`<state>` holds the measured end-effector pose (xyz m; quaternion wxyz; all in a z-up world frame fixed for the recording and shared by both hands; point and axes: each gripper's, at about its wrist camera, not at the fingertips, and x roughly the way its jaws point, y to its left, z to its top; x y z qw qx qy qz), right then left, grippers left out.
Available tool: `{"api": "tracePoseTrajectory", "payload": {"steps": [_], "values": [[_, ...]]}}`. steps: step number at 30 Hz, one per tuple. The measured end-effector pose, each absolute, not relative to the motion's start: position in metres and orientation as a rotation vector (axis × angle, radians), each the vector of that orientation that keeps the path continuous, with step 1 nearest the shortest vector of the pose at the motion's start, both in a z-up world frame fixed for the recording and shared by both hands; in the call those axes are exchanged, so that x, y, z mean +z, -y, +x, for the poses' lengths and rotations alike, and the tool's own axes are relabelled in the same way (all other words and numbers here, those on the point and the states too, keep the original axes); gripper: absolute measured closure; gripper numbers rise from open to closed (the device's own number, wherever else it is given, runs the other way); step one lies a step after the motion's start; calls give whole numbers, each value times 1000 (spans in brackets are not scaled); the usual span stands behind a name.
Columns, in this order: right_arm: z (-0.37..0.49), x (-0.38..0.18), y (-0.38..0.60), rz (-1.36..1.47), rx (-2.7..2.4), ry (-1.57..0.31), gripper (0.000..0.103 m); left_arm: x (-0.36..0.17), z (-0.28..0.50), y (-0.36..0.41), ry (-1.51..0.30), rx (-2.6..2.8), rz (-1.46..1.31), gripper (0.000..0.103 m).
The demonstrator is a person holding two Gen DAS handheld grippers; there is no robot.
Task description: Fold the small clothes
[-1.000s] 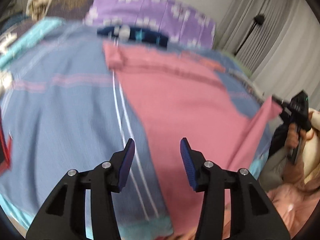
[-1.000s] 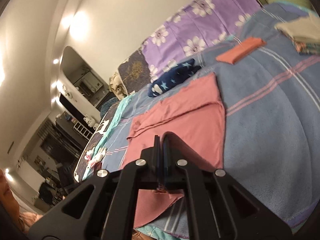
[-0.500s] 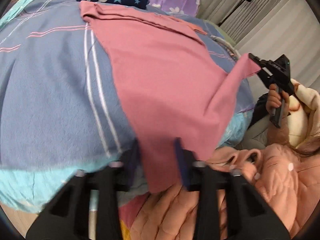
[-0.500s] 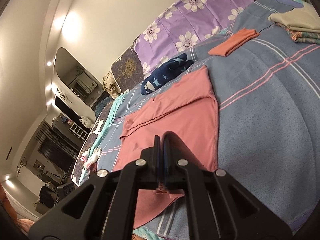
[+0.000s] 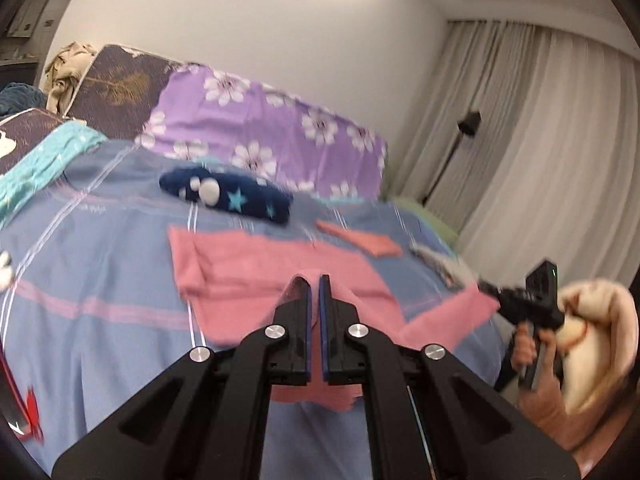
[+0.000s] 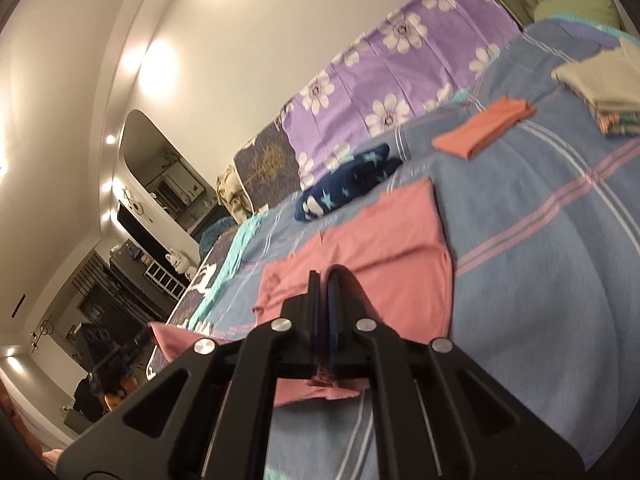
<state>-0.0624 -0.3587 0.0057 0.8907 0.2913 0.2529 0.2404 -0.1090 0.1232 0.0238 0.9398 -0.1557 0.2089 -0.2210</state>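
Left wrist view
Your left gripper (image 5: 314,280): shut tight on a near corner of the pink cloth (image 5: 260,276).
Cloth: it lies ahead of the tips on the blue blanket (image 5: 100,280).
Risk: pull too fast and the thin corner can slip out.

Right wrist view
Your right gripper (image 6: 322,280): shut on the other near corner of the pink cloth (image 6: 392,256).
Risk: lift one hand higher and the fold goes crooked.
Risk: swing far forward and the cloth can land on the navy star cloth (image 6: 344,188).
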Motion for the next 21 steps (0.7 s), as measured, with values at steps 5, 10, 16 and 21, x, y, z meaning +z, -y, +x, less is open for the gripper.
{"api": "tracePoseTrajectory", "payload": {"steps": [5, 10, 16, 21], "values": [[-17, 25, 356, 579, 470, -493, 99, 38, -51, -123, -427, -417, -322, 100], [51, 20, 355, 564, 393, -520, 99, 30, 21, -130, -493, -374, -367, 100], [146, -35, 352, 559, 302, -675, 99, -32, 98, -143, -651, -267, -431, 100], [180, -95, 345, 549, 280, -830, 99, -90, 126, -150, -777, -230, -463, 100]]}}
